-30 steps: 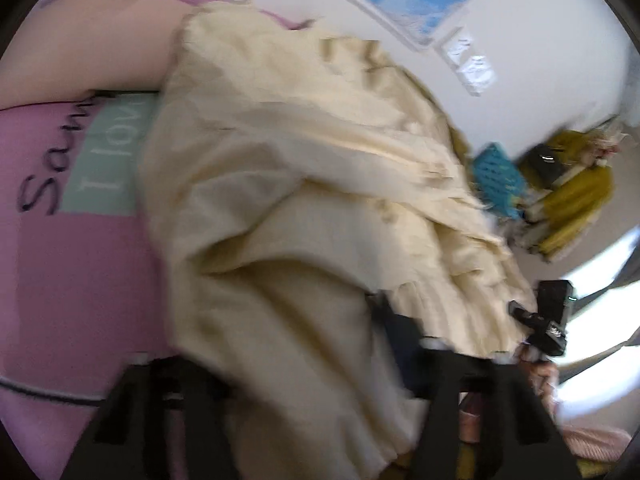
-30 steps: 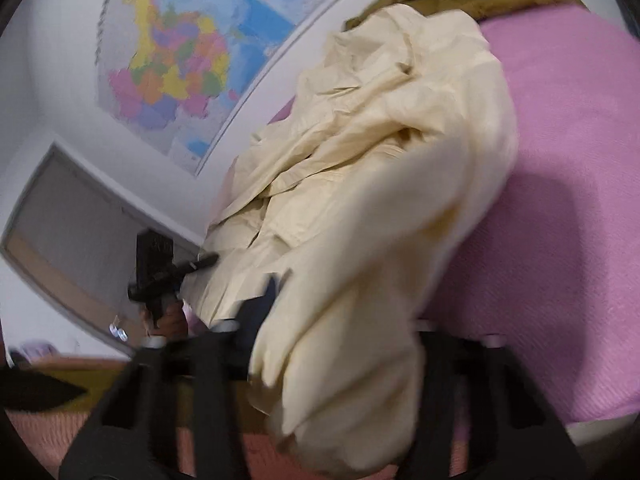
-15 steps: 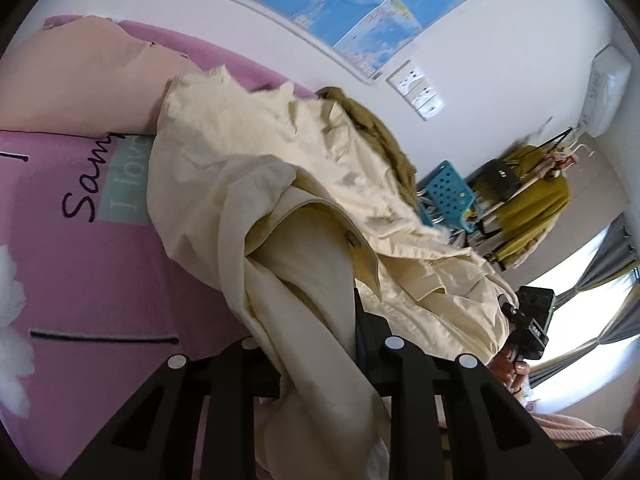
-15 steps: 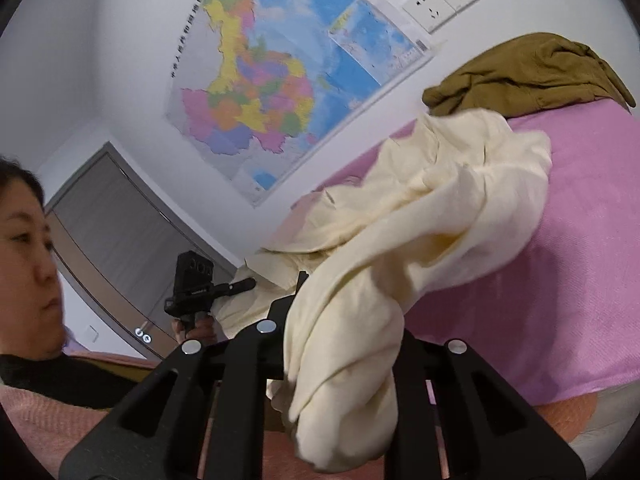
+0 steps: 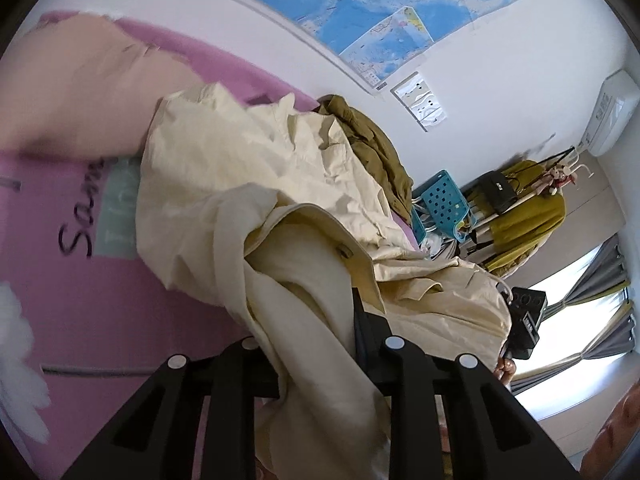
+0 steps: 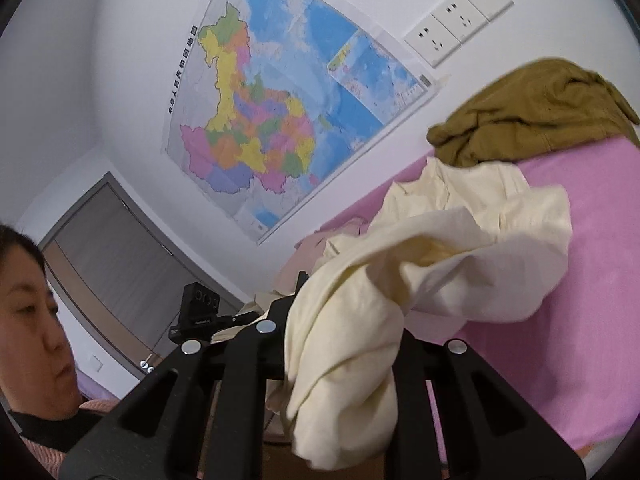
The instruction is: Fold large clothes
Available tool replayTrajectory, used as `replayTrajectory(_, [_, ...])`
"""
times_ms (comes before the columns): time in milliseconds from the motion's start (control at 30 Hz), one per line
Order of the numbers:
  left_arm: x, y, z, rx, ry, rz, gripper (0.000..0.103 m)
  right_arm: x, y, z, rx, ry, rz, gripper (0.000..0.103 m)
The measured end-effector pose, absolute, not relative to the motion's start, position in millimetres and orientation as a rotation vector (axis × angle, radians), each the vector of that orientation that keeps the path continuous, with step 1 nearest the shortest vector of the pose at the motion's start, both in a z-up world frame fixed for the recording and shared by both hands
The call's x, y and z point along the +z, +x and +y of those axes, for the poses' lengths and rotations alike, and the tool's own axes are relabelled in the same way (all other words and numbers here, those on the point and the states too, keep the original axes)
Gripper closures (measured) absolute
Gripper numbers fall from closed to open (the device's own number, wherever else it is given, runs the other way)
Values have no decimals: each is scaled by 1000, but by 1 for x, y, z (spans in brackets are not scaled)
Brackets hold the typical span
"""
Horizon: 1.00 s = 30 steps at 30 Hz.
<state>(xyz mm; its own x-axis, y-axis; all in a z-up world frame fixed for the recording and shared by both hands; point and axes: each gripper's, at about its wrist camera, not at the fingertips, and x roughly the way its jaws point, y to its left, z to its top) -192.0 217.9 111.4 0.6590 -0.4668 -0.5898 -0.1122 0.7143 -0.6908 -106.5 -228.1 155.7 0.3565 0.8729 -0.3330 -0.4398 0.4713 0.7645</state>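
One cream coat (image 5: 256, 208) is the item in hand: large, crumpled, light cotton-like cloth with a button (image 5: 343, 251) on a flap. Its far part lies spread on the pink bed cover (image 5: 100, 304); the near part is raised off the bed, bunched and hanging.

Left gripper (image 5: 316, 344): fingers pinching a thick fold of the coat, cloth spilling down between and in front of the black frame. Right gripper (image 6: 340, 344): fingers likewise clamped on a wad of the same coat (image 6: 440, 248), which drapes below them in a loose roll. From the left wrist view, the right gripper's camera block (image 5: 526, 316) shows at the coat's far edge, with a hand (image 5: 506, 368) under it.

Beyond the coat, near the wall: an olive-brown garment (image 6: 532, 112) heaped on the bed, just touching or just behind the cream cloth. A peach pillow (image 5: 76, 84) sits at the bed's head, by printed lettering on the cover.

Wall: a coloured map (image 6: 288, 112), a row of white sockets (image 6: 456, 20). Further off: blue perforated chair (image 5: 444, 200), rack with a mustard garment (image 5: 528, 216) and black bag (image 5: 498, 190), air conditioner (image 5: 612, 112), curtained window (image 5: 584, 320). A person (image 6: 32, 320) is at the right wrist view's left edge.
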Motion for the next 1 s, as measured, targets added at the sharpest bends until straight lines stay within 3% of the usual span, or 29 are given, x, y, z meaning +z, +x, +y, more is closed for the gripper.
replayTrajectory(533, [154, -116, 247, -149, -678, 892, 79, 167, 1, -205, 844, 636, 803, 88])
replayTrajectory(1000, [145, -40, 274, -62, -687, 989, 77, 135, 86, -190, 744, 647, 902, 87])
